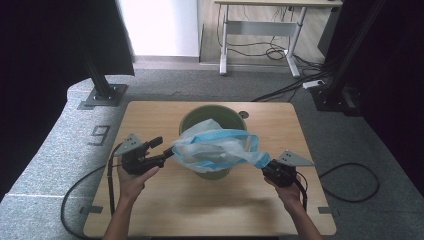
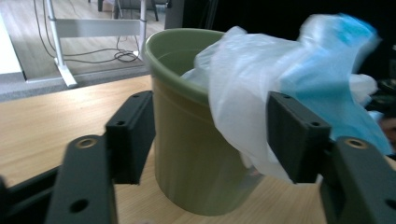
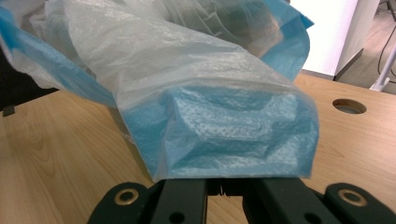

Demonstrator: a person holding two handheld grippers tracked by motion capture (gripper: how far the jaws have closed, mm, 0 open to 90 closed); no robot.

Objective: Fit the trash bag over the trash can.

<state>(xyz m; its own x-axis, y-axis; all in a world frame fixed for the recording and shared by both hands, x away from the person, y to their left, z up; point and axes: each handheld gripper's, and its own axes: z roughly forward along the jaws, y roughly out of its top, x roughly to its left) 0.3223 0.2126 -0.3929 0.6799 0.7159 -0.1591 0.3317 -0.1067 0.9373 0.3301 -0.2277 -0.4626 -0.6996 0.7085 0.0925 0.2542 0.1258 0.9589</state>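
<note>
A green plastic bin (image 1: 216,113) (image 2: 187,154) stands in the middle of the wooden table (image 1: 200,205). A thin white and blue plastic bag (image 1: 215,147) (image 2: 261,79) (image 3: 187,84) lies bunched over its rim and stretches to the right. My right gripper (image 1: 267,169) (image 3: 224,184) is shut on the bag's blue edge, pulling it taut off the bin's right side. My left gripper (image 1: 162,149) (image 2: 210,135) is open just left of the bin, its jaws set wide apart and level with the bin's wall. The bag's loose fold hangs near the left gripper's right jaw, with no pad pressing on it.
A round cable hole (image 1: 243,114) (image 3: 349,106) is in the tabletop behind the bin. Two black frame posts stand on base plates (image 1: 102,94) (image 1: 332,97) beyond the table's far corners. A white-legged desk (image 1: 260,30) with loose cables stands farther back. Gripper cables trail off both table sides.
</note>
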